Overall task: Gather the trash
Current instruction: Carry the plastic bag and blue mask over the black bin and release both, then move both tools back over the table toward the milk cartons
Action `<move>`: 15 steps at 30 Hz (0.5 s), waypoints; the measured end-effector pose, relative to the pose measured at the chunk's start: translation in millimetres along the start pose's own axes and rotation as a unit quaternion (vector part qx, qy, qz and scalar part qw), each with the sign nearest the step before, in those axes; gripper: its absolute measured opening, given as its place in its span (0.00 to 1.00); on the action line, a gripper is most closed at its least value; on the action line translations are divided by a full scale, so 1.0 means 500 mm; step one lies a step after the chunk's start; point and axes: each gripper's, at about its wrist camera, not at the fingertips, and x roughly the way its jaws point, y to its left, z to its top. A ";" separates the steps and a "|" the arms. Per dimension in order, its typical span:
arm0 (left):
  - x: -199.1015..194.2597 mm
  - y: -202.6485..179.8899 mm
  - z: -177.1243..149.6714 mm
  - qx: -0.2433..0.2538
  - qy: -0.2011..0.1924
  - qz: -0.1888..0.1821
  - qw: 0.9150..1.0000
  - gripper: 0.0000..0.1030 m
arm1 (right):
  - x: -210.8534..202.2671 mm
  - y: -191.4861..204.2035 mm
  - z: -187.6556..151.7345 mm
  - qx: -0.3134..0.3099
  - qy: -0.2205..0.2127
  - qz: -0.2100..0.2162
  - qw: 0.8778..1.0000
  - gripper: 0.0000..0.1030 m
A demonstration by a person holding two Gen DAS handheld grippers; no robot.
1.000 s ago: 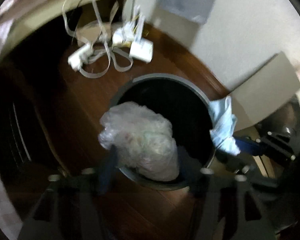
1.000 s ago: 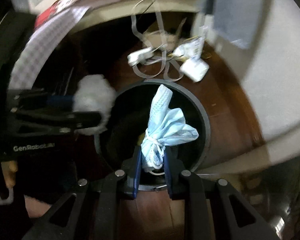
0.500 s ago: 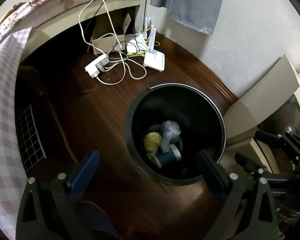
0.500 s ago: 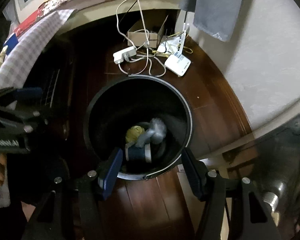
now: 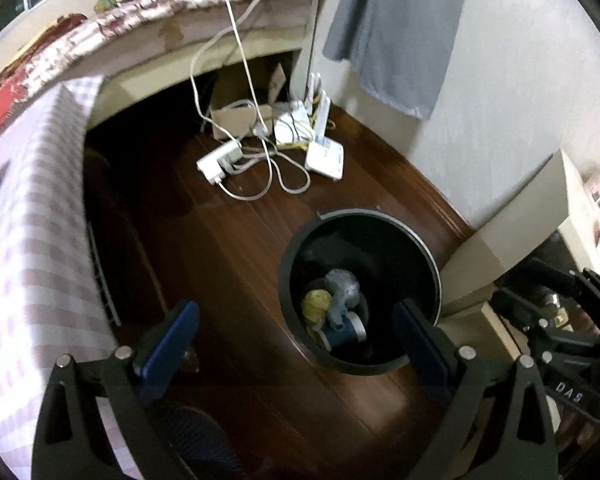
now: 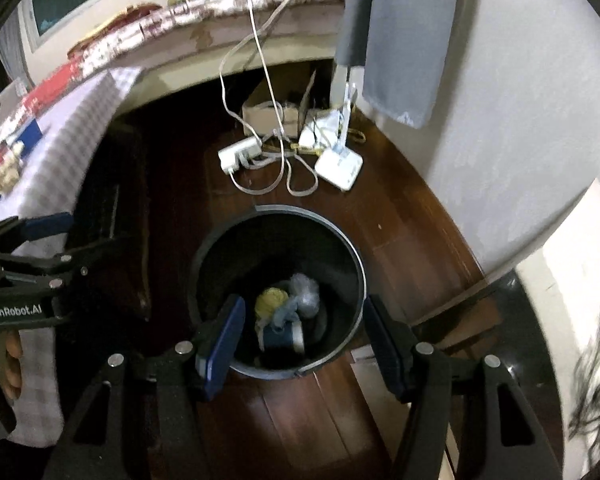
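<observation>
both wrist views overhead, steeply down, sharing bin (image 5: 432,256)

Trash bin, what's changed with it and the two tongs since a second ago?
Both tongs let go: the left tongs dropped the clear plastic bag and the right tongs the light blue cloth bundle into the black trash bin. Both now stand open and empty, and have pulled up away from it. The bin, power strip and router stayed put.
</observation>
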 end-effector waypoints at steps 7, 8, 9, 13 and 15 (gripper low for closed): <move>-0.083 0.042 0.010 -0.003 -0.042 0.024 0.999 0.95 | -0.047 0.059 0.048 -0.008 -0.032 0.014 0.999 0.62; -0.091 0.052 0.009 -0.006 -0.046 0.026 0.999 0.95 | -0.051 0.069 0.051 -0.009 -0.035 0.015 0.999 0.62; -0.097 0.059 0.008 -0.009 -0.050 0.027 0.998 0.95 | -0.055 0.076 0.054 -0.012 -0.038 0.018 0.999 0.62; -0.126 0.100 -0.001 -0.029 -0.067 0.030 0.997 0.95 | -0.076 0.118 0.066 -0.030 -0.048 0.029 0.998 0.62; -0.140 0.120 -0.007 -0.034 -0.071 0.036 0.996 0.95 | -0.084 0.138 0.069 -0.039 -0.052 0.038 0.997 0.62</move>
